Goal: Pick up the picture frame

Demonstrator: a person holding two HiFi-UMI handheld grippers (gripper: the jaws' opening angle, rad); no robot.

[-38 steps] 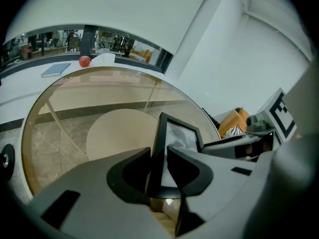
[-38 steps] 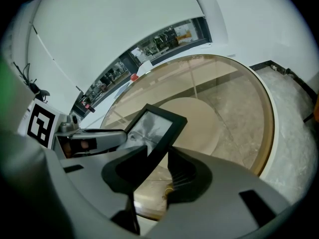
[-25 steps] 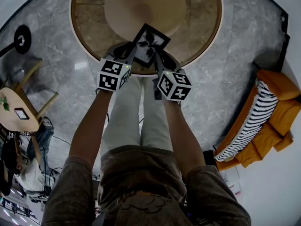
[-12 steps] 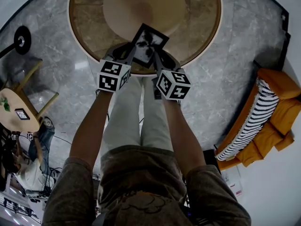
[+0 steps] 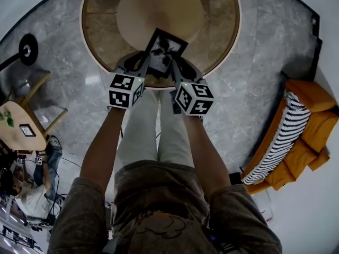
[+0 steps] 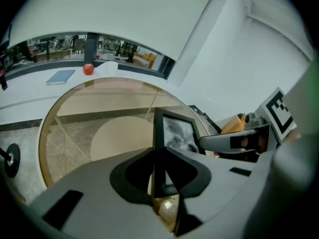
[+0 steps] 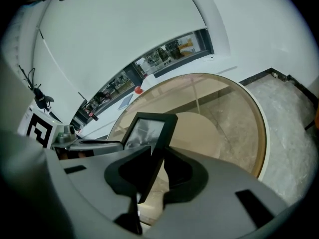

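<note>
While grey marble floor (image 5: 254,62) fills the room, a round glass surface (image 5: 225,20) with a tan rim stands at the top of the head view, a pale round base (image 5: 159,4) showing through it. An orange sofa (image 5: 312,115) with a striped cushion (image 5: 280,142) sits by the wall at right. A person (image 5: 159,194) in a grey shirt and pale trousers (image 5: 151,131) stands at the surface's near edge, both arms stretched forward and down. A small wooden side table (image 5: 16,128) stands well off to the left, with a black lamp base (image 5: 26,47) on the floor beyond it.

The left gripper (image 5: 144,63) and right gripper (image 5: 176,67) reach side by side over the rim, their marker cubes (image 5: 126,90) toward the camera. Between them is the frame (image 5: 165,49), black-edged with a dark-and-white print, held on a tilt above the near part of the surface. The left gripper's jaws are narrow and clamped on the frame's left edge; the right gripper's jaws pinch its right edge the same way. Each gripper view catches the other gripper beside the frame. Whether the frame's lower edge touches the glass cannot be told. A red ball (image 6: 88,69) and a flat blue item (image 6: 60,76) lie on a white ledge (image 6: 30,93) far behind.
</note>
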